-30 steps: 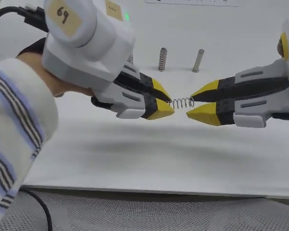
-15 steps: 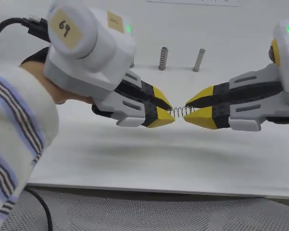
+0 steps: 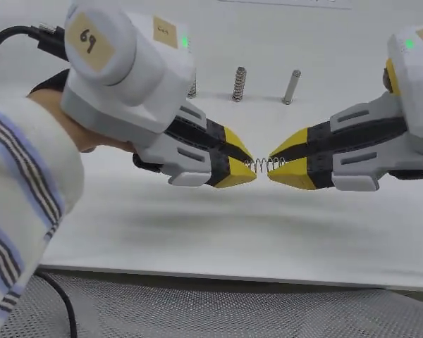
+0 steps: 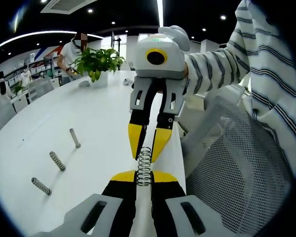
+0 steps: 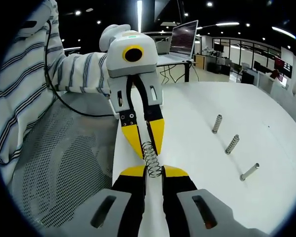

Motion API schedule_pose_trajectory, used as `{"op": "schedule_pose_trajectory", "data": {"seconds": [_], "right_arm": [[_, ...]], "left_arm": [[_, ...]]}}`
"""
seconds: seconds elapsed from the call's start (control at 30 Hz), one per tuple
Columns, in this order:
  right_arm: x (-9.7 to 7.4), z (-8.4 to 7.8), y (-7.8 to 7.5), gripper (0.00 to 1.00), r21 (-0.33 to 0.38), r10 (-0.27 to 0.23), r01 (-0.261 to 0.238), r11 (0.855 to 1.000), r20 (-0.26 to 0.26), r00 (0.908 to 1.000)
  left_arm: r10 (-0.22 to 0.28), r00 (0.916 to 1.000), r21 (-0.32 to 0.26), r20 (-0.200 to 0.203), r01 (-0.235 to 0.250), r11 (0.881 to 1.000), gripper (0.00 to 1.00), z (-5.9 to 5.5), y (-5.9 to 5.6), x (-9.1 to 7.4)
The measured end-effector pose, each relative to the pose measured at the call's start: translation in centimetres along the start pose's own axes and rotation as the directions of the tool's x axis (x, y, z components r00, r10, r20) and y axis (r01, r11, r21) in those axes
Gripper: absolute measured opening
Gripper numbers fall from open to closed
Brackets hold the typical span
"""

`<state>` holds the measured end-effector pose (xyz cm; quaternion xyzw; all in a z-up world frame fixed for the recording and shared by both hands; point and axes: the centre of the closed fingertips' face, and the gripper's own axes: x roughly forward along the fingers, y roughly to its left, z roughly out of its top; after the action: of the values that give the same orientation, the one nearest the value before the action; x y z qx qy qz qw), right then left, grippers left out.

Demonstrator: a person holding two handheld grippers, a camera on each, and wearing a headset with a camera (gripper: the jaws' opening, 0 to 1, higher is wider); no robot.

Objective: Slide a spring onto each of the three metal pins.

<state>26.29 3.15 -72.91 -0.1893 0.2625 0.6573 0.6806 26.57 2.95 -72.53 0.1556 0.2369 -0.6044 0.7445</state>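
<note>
A small loose spring [image 3: 262, 165] hangs level above the white table [image 3: 197, 225], gripped at both ends. My left gripper [image 3: 250, 166] is shut on its left end and my right gripper [image 3: 273, 163] is shut on its right end, tips almost meeting. In the left gripper view the spring [image 4: 144, 165] runs from my own jaws to the right gripper [image 4: 144, 152]. Behind stand the pins: a bare pin [image 3: 290, 86], a pin wearing a spring [image 3: 239, 84], and another sprung pin [image 3: 192, 89] half hidden by the left gripper.
The table's front edge [image 3: 233, 280] runs just below the grippers, with a mesh chair [image 3: 197, 310] under it. A black cable [image 3: 14, 35] trails from the left gripper. A potted plant [image 4: 96, 61] and a person [image 4: 71, 52] are at the table's far end.
The right gripper's jaws, apart around the spring's end a second ago, have shut on it. The two grippers have drawn closer together, so less spring shows between them.
</note>
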Motion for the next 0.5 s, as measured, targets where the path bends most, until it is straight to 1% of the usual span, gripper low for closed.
{"op": "schedule_pose_trajectory", "data": {"seconds": [0.23,0.37,0.5], "right_arm": [[-0.13,0.11,0.34,0.09,0.011,0.02,-0.02,1.0,0.0,0.9998],[-0.18,0.12,0.5,0.08,0.012,0.026,-0.026,1.0,-0.009,0.9996],[-0.39,0.23,0.55,0.08,0.015,0.026,-0.026,1.0,-0.026,0.9993]], "left_arm": [[0.002,0.9999,-0.01,0.014,-0.001,1.0,0.03,-0.11,-0.23,-0.08],[0.003,0.9997,-0.017,0.023,-0.002,1.0,0.03,-0.16,-0.29,-0.03],[0.004,0.9992,-0.031,0.04,-0.003,1.0,0.03,-0.1,-0.28,0.12]]}}
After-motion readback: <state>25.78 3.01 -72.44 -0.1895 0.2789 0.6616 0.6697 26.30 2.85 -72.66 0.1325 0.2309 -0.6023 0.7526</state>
